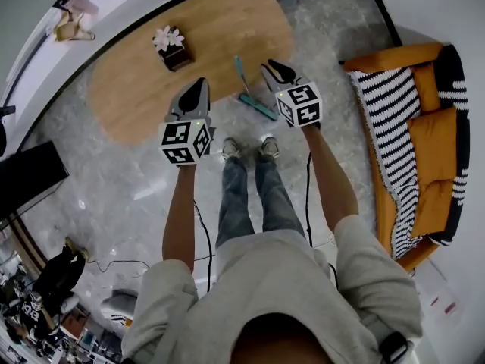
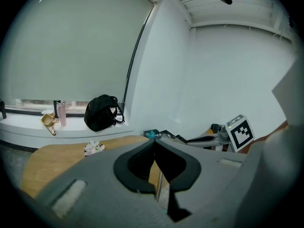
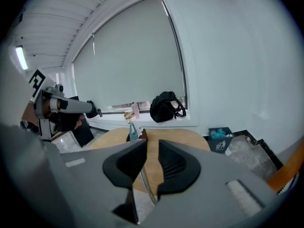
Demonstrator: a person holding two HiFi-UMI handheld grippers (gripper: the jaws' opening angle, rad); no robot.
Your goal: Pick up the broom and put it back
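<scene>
Broom handle [image 3: 148,185] between right gripper's [image 3: 152,148] parted fingers [image 3: 178,164], seemingly ungripped; left gripper [image 2: 154,146] clenched empty.

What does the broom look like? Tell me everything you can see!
The broom has a flat teal head, a thin silvery handle and a teal tip. Its head rests on the grey floor beside the wooden table, handle rising at a tilt. Nothing grips it; the right gripper has its jaws apart, short of it.
</scene>
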